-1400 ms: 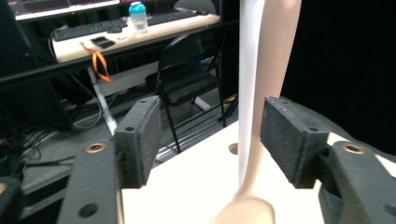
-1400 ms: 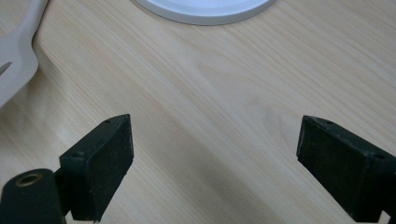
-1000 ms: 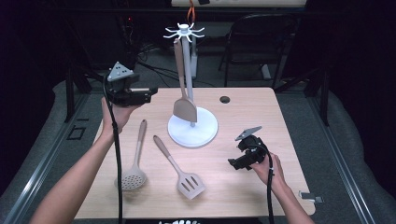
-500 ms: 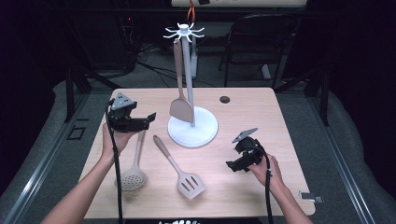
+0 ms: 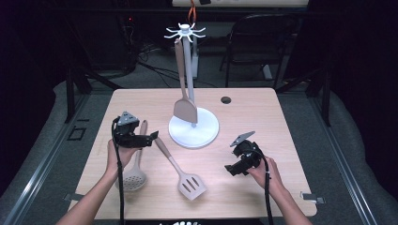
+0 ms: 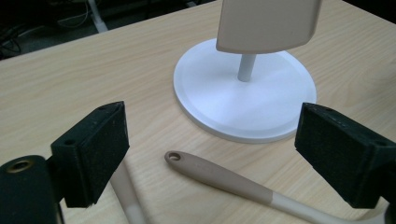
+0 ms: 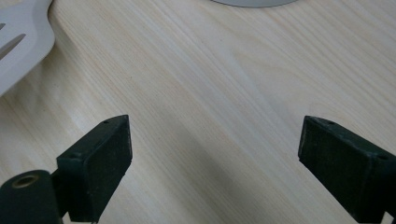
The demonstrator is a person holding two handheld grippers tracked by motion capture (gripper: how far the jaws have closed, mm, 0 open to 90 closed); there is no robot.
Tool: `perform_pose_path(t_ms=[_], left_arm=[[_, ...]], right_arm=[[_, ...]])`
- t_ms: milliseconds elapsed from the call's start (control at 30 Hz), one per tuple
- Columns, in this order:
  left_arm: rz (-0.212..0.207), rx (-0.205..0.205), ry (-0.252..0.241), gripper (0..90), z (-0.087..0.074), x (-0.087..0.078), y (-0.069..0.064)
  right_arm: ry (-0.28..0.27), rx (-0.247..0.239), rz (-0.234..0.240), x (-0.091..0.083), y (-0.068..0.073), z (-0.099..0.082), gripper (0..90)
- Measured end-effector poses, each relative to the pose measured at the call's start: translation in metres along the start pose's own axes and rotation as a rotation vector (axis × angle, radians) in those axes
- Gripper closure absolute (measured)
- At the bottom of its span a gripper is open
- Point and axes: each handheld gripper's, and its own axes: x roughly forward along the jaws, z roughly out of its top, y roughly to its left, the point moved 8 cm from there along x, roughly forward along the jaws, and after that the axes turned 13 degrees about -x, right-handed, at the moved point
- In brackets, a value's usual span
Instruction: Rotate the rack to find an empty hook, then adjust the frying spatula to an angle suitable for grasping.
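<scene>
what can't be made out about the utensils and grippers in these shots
- Slotted spatula: in the right gripper view the frame's left edge cuts off most of its head.
- Skimmer spoon: high view, the left gripper and hand cover its mid handle.
- Hanging spatula: left gripper view, top edge cuts its handle.
- Right gripper: high view, jaws too small to judge.

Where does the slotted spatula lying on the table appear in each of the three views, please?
High view: the slotted spatula lies at lower centre, with its handle running up and to the left.
Left gripper view: its handle, with the hole at its end, crosses the bottom centre.
Right gripper view: its slotted head fills the top left corner.
Shared landmark: the stand's white base.
</scene>
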Motion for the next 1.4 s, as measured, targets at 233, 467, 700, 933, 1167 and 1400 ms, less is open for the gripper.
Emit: perform_pose_path(t_ms=[233,467,700,933,1167,1400], left_arm=[[0.015,-0.009,0.037,2.4,-0.014,0.002,0.003],[0.025,-0.028,0.039,0.2,-0.017,0.000,0.004],[0.030,-0.057,0.060,0.2,-0.028,0.000,0.004],[0.034,-0.071,0.088,0.3,-0.035,0.006,0.003],[0.045,-0.091,0.061,2.3,-0.037,0.008,-0.001],[0.049,-0.096,0.081,1.4,-0.042,0.012,-0.004]], right_arm=[[-0.007,0.004,0.008,0.001,0.003,0.003,6.0],[-0.011,-0.002,-0.034,-0.003,0.003,0.007,13.2],[-0.050,-0.008,0.016,-0.002,0.018,0.019,44.1],[-0.109,-0.072,0.156,-0.001,0.059,0.039,80.7],[-0.129,-0.129,0.250,0.006,0.099,0.060,86.9],[-0.123,-0.187,0.265,0.012,0.124,0.072,90.0]])
